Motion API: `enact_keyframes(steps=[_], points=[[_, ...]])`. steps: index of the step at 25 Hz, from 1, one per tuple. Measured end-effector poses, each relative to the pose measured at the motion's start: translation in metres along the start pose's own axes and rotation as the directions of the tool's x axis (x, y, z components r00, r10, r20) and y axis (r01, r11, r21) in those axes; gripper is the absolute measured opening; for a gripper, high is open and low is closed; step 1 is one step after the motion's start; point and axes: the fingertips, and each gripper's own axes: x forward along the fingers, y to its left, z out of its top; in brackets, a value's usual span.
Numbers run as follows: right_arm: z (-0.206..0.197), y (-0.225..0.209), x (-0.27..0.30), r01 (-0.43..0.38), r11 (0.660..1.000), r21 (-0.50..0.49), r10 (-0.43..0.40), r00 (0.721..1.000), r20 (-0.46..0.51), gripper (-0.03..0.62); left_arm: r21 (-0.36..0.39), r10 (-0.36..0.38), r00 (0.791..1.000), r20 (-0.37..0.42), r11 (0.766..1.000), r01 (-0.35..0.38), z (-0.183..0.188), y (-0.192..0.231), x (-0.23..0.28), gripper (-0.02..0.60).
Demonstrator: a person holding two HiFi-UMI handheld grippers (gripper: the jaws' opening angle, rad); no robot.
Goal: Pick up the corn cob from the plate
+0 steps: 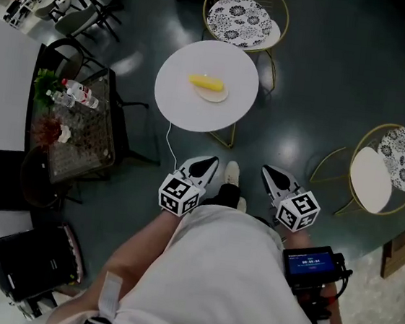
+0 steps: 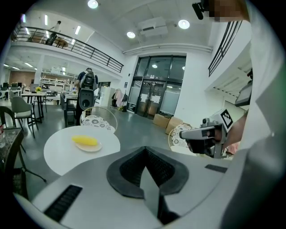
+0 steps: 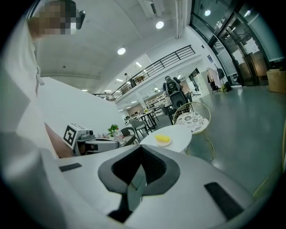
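A yellow corn cob (image 1: pixel 205 83) lies on a small pale plate (image 1: pixel 218 94) on a round white table (image 1: pixel 187 109). Both grippers hang close to my body, well short of the table. My left gripper (image 1: pixel 206 164) and right gripper (image 1: pixel 269 173) point toward the table, each with its jaws together and nothing between them. The left gripper view has the corn cob (image 2: pixel 85 141) and plate (image 2: pixel 91 147) far ahead at the left, beyond the shut left gripper (image 2: pixel 145 166), and the right gripper (image 2: pixel 193 136) alongside. The right gripper view has the corn cob (image 3: pixel 162 138) beyond the shut right gripper (image 3: pixel 139 172).
Two gold wire chairs with patterned cushions stand by, one behind the table (image 1: pixel 245 21) and one at the right (image 1: pixel 391 168). A dark glass-top table (image 1: pixel 82 137) with bottles and flowers is at the left, black seats below it. My shoe (image 1: pixel 231 174) is between the grippers.
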Motion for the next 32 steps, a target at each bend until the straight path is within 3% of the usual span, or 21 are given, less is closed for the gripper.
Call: enact_keyframes(steps=[14, 32], points=[[0.05, -0.053, 0.055, 0.046, 0.999, -0.004, -0.046, 0.999, 0.005, 0.006, 0.013, -0.053, 0.999, -0.007, 0.999, 0.053, 0.046, 0.058, 0.063, 0.006], [0.104, -0.088, 0.142, 0.061, 0.997, -0.04, -0.061, 0.998, -0.002, 0.006, 0.003, -0.066, 0.998, -0.004, 0.998, 0.066, 0.077, 0.143, 0.098, 0.006]])
